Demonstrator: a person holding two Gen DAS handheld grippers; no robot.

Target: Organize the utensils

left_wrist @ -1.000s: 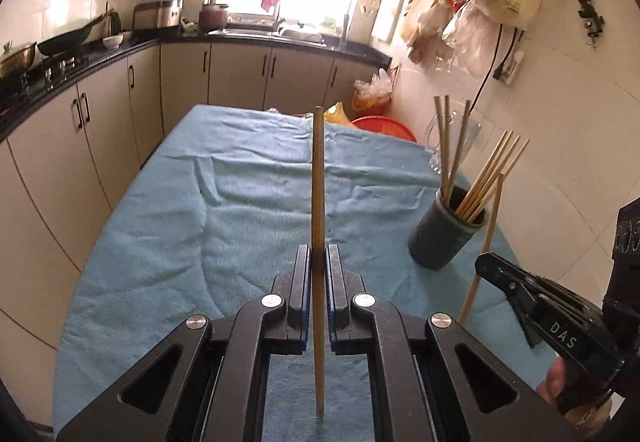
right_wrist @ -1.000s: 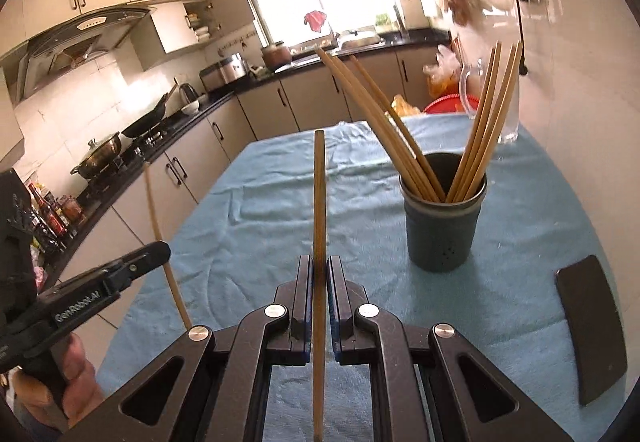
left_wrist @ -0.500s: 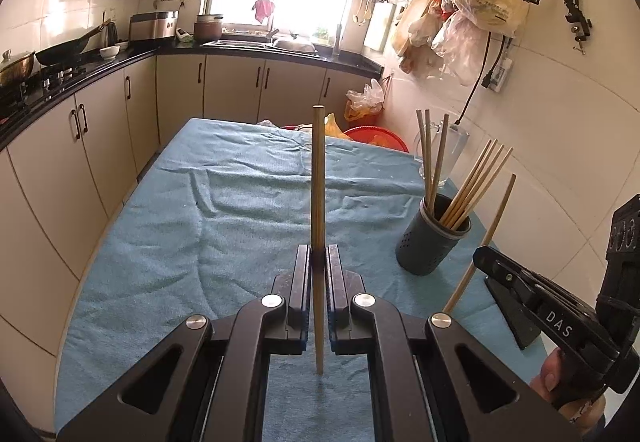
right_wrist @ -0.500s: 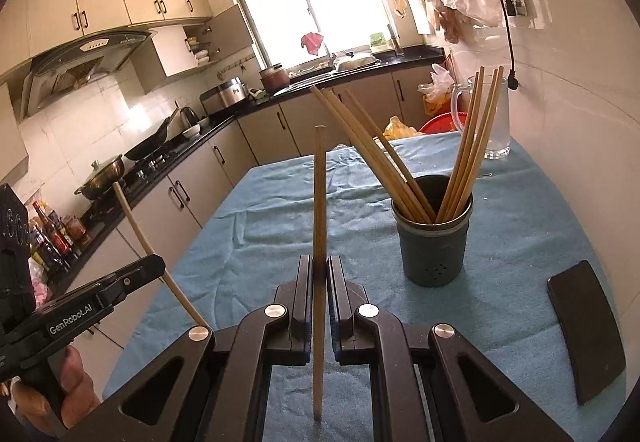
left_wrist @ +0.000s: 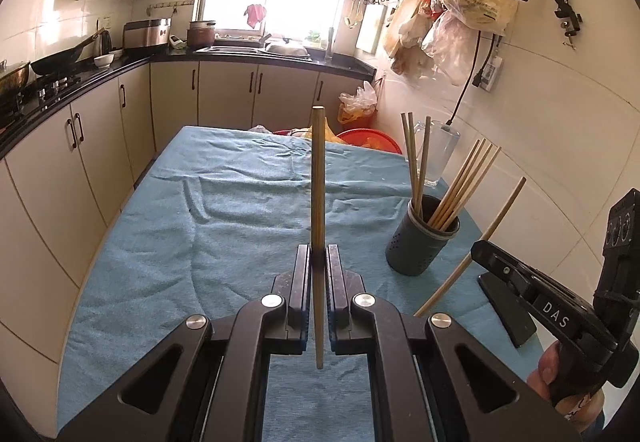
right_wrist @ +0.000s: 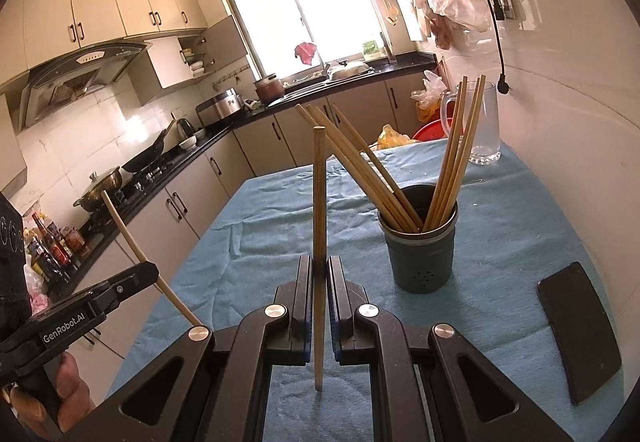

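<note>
My left gripper (left_wrist: pixel 318 262) is clamped on one chopstick (left_wrist: pixel 318 201), held upright above the middle of the cloth-covered table (left_wrist: pixel 160 242); my right gripper (right_wrist: pixel 319 274) pinches a second chopstick (right_wrist: pixel 319 201) the same way, near the dark holder (right_wrist: pixel 420 254) that stands toward the table's right edge with several chopsticks (right_wrist: pixel 452 161) leaning in it. I judge each stick light, stiff and smooth, so it may pivot or slide between the pads. Both are gripped below mid-length with the lower end free, which suits a tip-first drop into the holder. The holder looks light enough to tip if a stick pushes its rim. Hidden: the pad contact itself, the holder's inside, and the near table edge behind the gripper bodies. A flat black object (right_wrist: pixel 576 330) near the right edge cannot be identified. Fisheye bending makes true tilt uncertain.
</note>
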